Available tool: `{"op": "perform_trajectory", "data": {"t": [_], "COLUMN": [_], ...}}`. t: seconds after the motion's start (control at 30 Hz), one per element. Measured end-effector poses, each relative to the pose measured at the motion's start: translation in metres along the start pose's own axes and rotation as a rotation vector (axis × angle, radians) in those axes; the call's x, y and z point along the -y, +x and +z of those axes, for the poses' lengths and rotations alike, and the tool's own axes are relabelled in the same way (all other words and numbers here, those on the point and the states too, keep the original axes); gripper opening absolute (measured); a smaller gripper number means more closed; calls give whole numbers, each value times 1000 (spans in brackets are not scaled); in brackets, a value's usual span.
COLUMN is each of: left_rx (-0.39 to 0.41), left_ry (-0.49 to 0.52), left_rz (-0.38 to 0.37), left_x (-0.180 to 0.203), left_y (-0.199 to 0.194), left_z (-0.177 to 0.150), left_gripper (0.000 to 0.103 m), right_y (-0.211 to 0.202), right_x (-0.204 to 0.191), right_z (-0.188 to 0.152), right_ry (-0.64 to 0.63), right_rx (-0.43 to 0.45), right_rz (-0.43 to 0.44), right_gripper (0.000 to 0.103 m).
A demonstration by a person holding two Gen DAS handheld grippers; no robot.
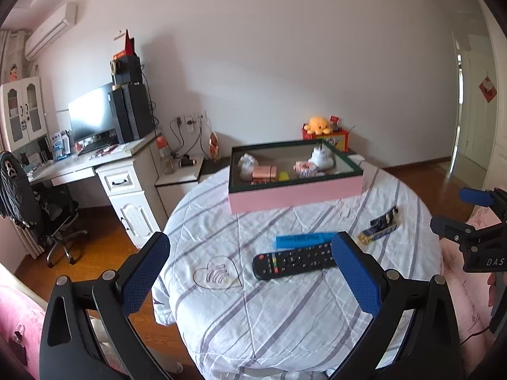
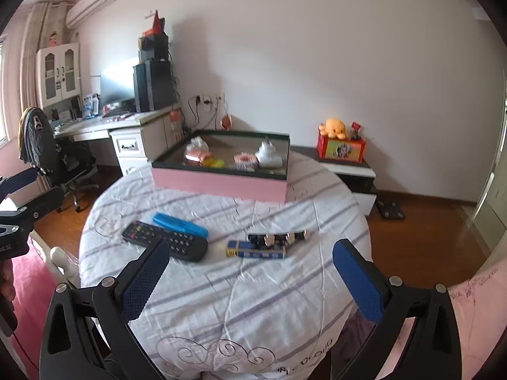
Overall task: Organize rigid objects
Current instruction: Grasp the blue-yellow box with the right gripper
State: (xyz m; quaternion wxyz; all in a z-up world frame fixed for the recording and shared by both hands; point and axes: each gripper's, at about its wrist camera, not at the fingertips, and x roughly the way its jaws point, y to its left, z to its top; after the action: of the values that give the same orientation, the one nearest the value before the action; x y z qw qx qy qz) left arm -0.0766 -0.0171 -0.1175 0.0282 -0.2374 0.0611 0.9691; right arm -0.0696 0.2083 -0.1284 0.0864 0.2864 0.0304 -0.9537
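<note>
A black remote [image 1: 293, 261] [image 2: 164, 240] lies on the round cloth-covered table [image 1: 285, 316] [image 2: 221, 285]. A blue case [image 1: 302, 240] [image 2: 180, 224] lies just behind it. A blue-and-yellow battery pack [image 1: 378, 232] [image 2: 256, 249] and a dark strip of small parts [image 1: 384, 216] [image 2: 277, 238] lie to the right. A pink open box [image 1: 294, 193] [image 2: 221, 183] at the far edge holds several small items. My left gripper [image 1: 250, 267] is open and empty, near the remote. My right gripper [image 2: 250, 272] is open and empty, in front of the battery pack.
A desk with monitor and speakers [image 1: 104, 126] [image 2: 139, 95] stands at the left, an office chair [image 1: 47, 215] [image 2: 57, 158] beside it. A low cabinet with a red box and orange plush [image 2: 340, 145] [image 1: 320, 129] is behind the table. Pink bedding [image 1: 19, 323] lies at the left.
</note>
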Motion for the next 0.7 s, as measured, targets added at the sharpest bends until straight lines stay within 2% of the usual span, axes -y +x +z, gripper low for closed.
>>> {"op": "perform_trajectory", "data": {"t": [0.4,0.6,0.7], "left_rx": [-115,-150,-161], "left_ry": [28,53,55], "left_rz": [-27,-37,-39], "left_x": [11,16,15], "left_y": [41,58,65], "left_z": [-18,-23,-25], "left_gripper": [103,103,103], "right_y": [73,106,124], "right_x": [14,12,10], "right_z": [-29,-30,-26], "right_ry": [72,97,79], "right_rx": [-185,-254,-288], "right_rz": [26,61,52], "right_gripper": [103,103,103]}}
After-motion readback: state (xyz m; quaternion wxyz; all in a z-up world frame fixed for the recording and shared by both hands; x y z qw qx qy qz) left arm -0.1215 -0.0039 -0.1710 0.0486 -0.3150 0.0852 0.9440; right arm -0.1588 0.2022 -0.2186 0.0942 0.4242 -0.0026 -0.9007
